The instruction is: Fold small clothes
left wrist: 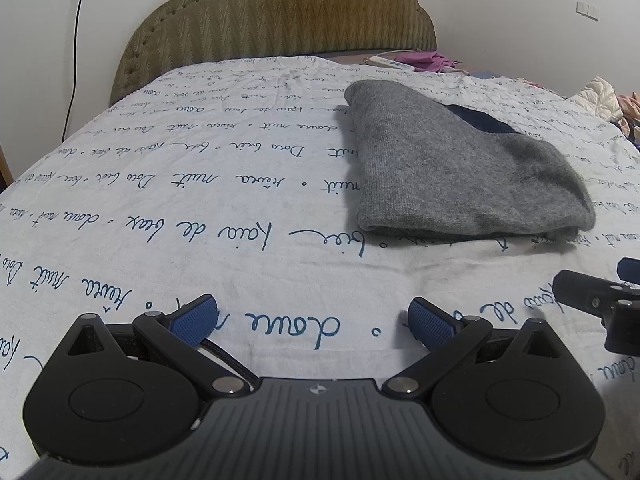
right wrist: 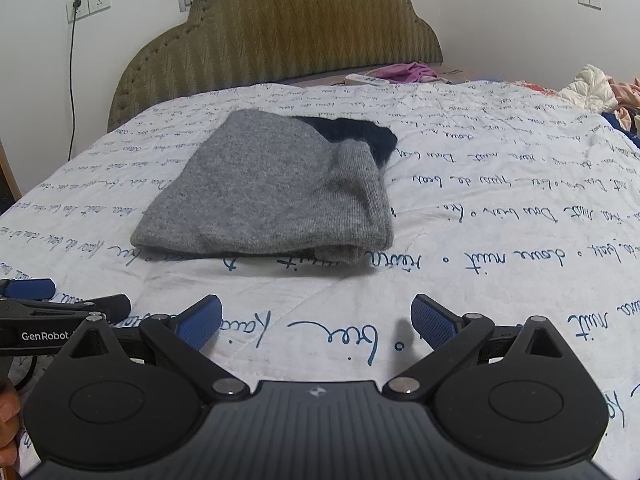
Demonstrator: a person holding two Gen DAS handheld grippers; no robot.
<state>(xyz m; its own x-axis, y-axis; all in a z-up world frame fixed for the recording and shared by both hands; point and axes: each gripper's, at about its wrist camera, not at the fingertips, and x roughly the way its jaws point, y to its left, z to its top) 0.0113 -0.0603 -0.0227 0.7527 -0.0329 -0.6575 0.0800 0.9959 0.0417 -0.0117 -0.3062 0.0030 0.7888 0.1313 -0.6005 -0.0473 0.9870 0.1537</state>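
Observation:
A grey knitted garment (left wrist: 448, 168) lies folded into a compact shape on the bed, a dark navy part (left wrist: 480, 120) showing at its far right. The right wrist view has the same garment (right wrist: 272, 192) straight ahead, its navy part (right wrist: 360, 132) at the back. My left gripper (left wrist: 312, 320) is open over the sheet, short of the garment and to its left, with nothing between its blue pads. My right gripper (right wrist: 316, 320) is open too, just in front of the garment's near edge, empty. Each gripper shows at the other view's edge: the right gripper (left wrist: 600, 300), the left gripper (right wrist: 48, 308).
The bed is covered by a white quilt with blue script (left wrist: 200, 200). An olive padded headboard (right wrist: 280, 40) stands behind. A pink cloth and a white power strip (right wrist: 368, 78) lie at the bed's head; a heap of clothes (right wrist: 600, 92) sits far right. A hand (right wrist: 8, 416) shows at lower left.

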